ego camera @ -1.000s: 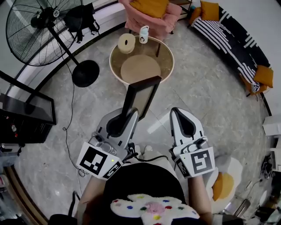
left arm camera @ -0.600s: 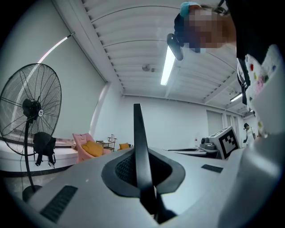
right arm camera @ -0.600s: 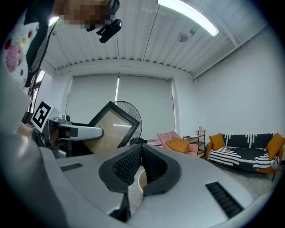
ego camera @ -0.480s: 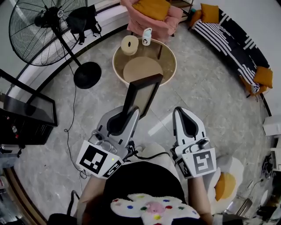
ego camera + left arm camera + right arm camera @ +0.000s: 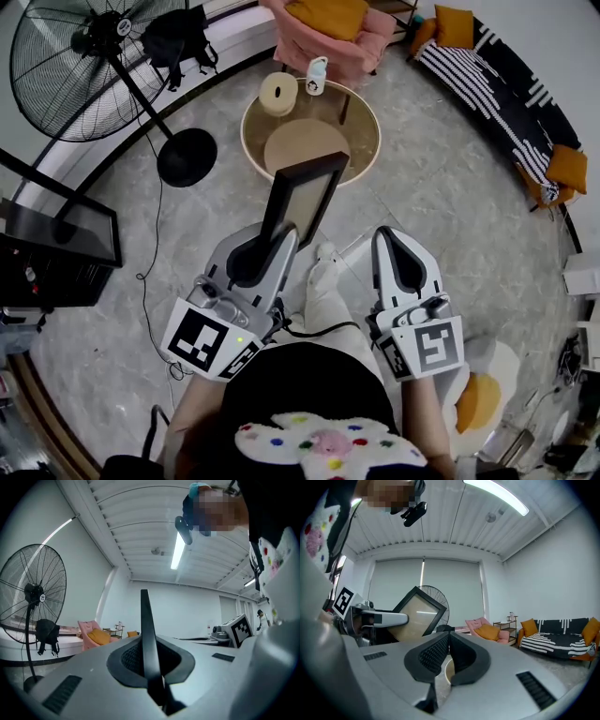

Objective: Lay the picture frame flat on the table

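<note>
A black-edged picture frame (image 5: 302, 202) with a beige panel stands tilted in the air above the floor, and my left gripper (image 5: 272, 246) is shut on its lower edge. In the left gripper view the frame (image 5: 145, 634) shows edge-on between the pads. My right gripper (image 5: 392, 242) is level beside it on the right, shut and holding nothing. From the right gripper view (image 5: 448, 656) the frame (image 5: 415, 616) shows at the left. Ahead stands the round glass table (image 5: 366, 117), which the frame does not touch.
On the table lie a round woven mat (image 5: 302, 150), a pale ring-shaped object (image 5: 277, 94) and a small bottle (image 5: 317, 77). A standing fan (image 5: 89, 56) and a black stand (image 5: 56, 244) are at the left. Beyond are a pink armchair (image 5: 323, 28) and a striped sofa (image 5: 497, 84).
A shoe has stepped forward between the two grippers. The table has shifted slightly in view. Both grippers keep their pose, the frame still in the left one.
</note>
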`<state>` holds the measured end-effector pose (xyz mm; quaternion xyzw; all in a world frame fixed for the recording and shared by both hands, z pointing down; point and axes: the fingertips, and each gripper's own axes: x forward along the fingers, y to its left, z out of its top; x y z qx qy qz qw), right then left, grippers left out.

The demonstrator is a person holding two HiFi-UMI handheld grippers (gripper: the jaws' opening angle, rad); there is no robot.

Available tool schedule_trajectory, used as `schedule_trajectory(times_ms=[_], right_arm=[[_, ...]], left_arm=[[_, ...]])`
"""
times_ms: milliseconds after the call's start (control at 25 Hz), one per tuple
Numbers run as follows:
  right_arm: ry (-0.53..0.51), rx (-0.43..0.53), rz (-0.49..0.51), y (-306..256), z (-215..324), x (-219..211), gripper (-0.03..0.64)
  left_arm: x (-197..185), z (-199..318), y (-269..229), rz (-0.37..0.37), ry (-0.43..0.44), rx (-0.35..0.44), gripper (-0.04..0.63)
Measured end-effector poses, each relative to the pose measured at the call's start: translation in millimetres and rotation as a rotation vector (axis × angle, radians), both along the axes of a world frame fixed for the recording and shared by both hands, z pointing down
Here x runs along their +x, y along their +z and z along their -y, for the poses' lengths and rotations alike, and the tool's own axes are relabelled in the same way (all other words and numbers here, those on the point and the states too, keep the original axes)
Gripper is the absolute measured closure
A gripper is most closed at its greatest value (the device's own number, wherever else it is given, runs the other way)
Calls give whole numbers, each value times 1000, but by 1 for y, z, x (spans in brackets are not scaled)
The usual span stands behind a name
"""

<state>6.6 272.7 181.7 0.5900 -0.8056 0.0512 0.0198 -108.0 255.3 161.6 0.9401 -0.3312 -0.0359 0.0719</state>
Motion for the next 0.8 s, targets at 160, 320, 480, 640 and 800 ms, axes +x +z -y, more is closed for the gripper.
schedule_trajectory(times_ms=[160,320,480,640,800], right_arm=[[-33,-5,11,8,32,8,584],[-78,0,10,10,72,14,584],[-122,-23,-12,18,112,35,584],[-132,3,-3,15,155,56,584],[-169,-20,-3,18,196,68,584]], left_arm=[[9,24,4,-4,-28,-8,565],[17,61,8,6,-61,-7,565],[30,100,8,13,-101,4,565],[48,133,8,3,-127,10,565],[65,170,7,8,-142,5,565]])
